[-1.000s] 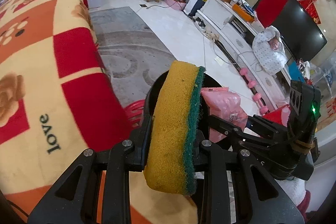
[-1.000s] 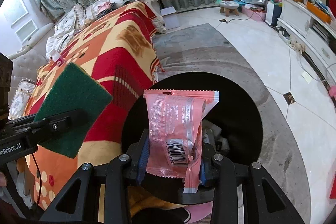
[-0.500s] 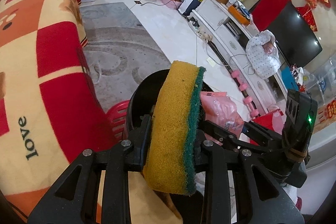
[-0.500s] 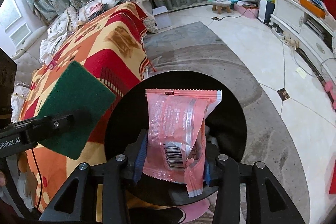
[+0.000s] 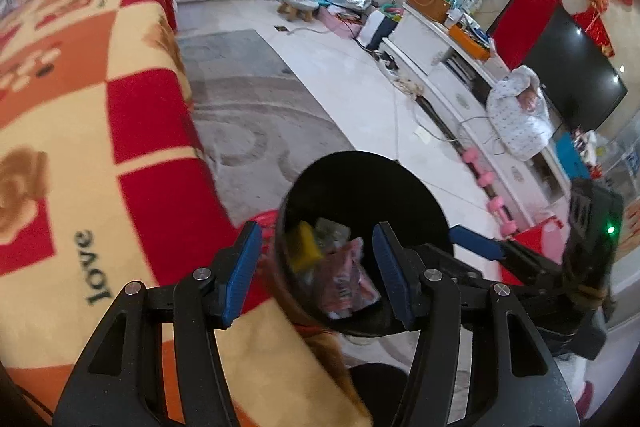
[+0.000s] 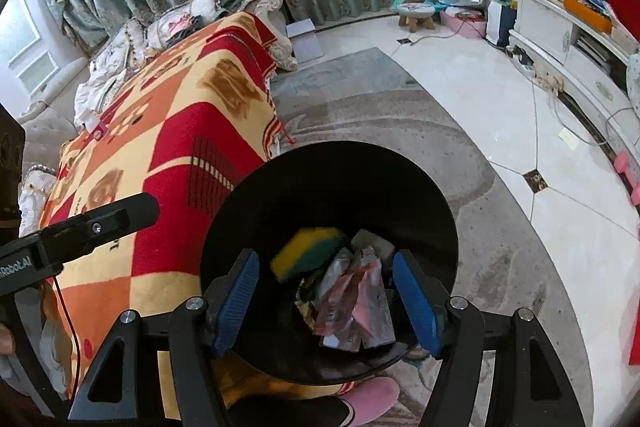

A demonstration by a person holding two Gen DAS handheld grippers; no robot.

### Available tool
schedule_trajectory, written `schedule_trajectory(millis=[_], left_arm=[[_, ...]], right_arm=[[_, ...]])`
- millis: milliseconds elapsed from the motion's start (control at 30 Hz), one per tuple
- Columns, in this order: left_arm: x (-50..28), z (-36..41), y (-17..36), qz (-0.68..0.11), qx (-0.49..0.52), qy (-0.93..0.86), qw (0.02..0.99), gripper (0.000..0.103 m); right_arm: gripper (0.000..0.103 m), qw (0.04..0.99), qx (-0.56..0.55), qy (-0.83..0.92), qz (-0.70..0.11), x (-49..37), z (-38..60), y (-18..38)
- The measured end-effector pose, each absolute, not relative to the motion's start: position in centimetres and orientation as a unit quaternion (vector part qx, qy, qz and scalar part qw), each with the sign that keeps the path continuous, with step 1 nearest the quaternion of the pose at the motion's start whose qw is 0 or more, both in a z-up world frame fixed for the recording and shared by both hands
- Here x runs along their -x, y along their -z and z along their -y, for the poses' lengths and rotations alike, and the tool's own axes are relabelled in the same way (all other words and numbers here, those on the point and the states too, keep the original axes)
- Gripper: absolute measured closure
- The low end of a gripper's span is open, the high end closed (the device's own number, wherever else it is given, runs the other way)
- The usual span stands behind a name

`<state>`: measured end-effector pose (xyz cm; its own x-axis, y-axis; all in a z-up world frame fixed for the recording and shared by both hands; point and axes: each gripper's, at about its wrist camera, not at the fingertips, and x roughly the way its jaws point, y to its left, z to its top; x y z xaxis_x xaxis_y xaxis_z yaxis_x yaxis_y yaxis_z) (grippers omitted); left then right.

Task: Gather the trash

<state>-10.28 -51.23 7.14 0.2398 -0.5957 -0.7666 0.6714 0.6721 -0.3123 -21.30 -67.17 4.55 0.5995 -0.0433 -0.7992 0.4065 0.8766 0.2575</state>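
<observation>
Trash [image 6: 352, 291] in bin [image 6: 400, 163] — both tongs [image 5: 316, 267] [image 6: 326, 301] wide, empty

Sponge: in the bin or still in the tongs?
In the bin. The sponge lies inside the bin beside a pink wrapper; both tongs, left and right, are open and empty.

My matt black plastic fingers [image 6: 416, 303] carry ribbed blue pads; below, a glossy pink plastic wrapper [image 6: 356, 303] and a rough yellow-green sponge [image 6: 308, 253].

The blanket [image 5: 80, 131] carries the word "love" in dark letters near its lower edge. On the left gripper [image 6: 60, 243], beside that blanket, white lettering reads "Robot.AI", its start cut off.
</observation>
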Motion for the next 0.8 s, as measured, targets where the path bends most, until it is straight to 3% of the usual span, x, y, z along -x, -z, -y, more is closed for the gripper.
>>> schedule_trajectory(millis=[800], left_arm=[[15.7, 41.1, -14.2, -0.31, -0.071, 0.362, 0.876, 0.046]], right_arm=[[0.036, 0.92, -0.115, 0.196, -0.32, 24.3, 57.5, -12.7]])
